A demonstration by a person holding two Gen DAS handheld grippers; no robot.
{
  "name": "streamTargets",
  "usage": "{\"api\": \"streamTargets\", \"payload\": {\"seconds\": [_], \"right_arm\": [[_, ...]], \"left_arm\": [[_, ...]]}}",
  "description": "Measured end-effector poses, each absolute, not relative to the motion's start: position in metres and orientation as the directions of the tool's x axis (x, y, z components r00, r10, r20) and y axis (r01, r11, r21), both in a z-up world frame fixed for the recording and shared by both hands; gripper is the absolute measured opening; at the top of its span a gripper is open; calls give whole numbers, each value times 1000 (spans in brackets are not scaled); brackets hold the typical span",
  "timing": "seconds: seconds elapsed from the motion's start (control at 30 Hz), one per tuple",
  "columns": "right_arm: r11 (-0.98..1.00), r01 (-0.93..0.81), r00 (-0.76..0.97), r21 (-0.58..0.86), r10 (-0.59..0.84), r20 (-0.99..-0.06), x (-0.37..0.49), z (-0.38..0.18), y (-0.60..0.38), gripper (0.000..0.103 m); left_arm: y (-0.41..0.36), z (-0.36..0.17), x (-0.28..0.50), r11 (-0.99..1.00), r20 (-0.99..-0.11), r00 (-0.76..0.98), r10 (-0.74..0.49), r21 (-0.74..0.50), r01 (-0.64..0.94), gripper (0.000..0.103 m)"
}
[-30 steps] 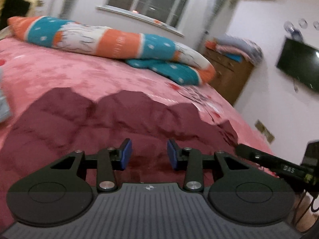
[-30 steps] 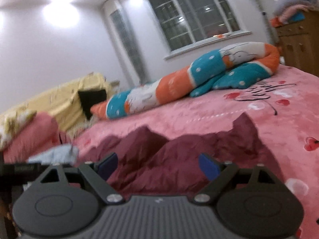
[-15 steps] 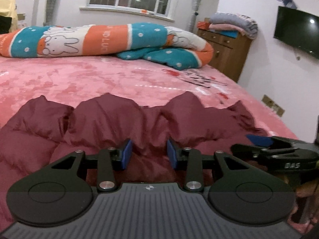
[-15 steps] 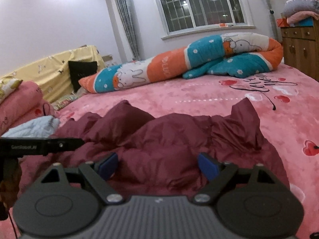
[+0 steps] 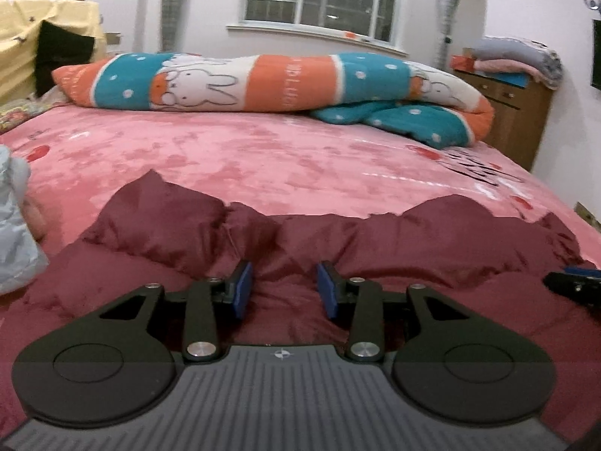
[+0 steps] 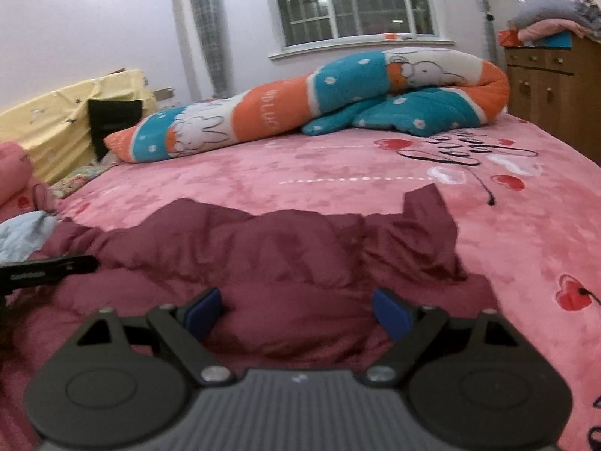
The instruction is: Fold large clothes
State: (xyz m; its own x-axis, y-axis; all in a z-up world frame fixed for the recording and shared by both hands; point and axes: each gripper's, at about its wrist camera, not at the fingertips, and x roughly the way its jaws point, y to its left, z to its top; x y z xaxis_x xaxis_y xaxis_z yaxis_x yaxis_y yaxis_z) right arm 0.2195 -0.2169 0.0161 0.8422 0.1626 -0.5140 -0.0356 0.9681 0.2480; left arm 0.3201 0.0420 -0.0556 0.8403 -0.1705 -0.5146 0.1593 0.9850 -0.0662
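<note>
Beyond both sets of jaws the pink bedspread [image 5: 263, 158] runs back to a rolled rabbit-print quilt [image 5: 263, 82] lying well apart from the work; nearer, and filling the space under and ahead of both tools, lies the maroon padded garment [image 5: 375, 240], puffy and rumpled, its far edge standing in peaks; a pale blue garment [image 5: 15, 248] sits off to the left of the left jaws, just beside the maroon one. The left gripper [image 5: 285, 287] hangs low over the maroon cloth with its jaws partly spread; they have just been opening a little, a soft ridge of fabric rises in the gap, but the pads do not seem to press on it. The right gripper [image 6: 298, 310] has its jaws spread wide over the garment's right part, nothing pinched, and its tip shows at the right edge of the left view. The step in hand looks like settling on two grip places along the near part of the garment; to do it well, I judge each tool should sink until a real thickness of padding sits between the pads, then close firmly, since slick quilted cloth may slip; both grips should sit on the same edge, evenly spaced, so the fold carries over straight towards the peaked far edge.
</note>
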Motion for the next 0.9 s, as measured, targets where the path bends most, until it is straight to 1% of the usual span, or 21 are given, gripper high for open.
{"api": "streamTargets", "payload": {"seconds": [0.27,0.67,0.9], "right_arm": [[973,-20,840,230,141,-525,235,3,-217,88],[964,-12,841,266,154,-519,255,-18,-217,92],[972,-7,842,235,132,-523,259,-24,-212,94]], "left_arm": [[41,-71,334,991,-513,848,-131,-49,124,52],[37,-92,348,993,-511,852,-117,-44,110,55],[41,-97,353,992,-521,844,-124,-61,109,56]]}}
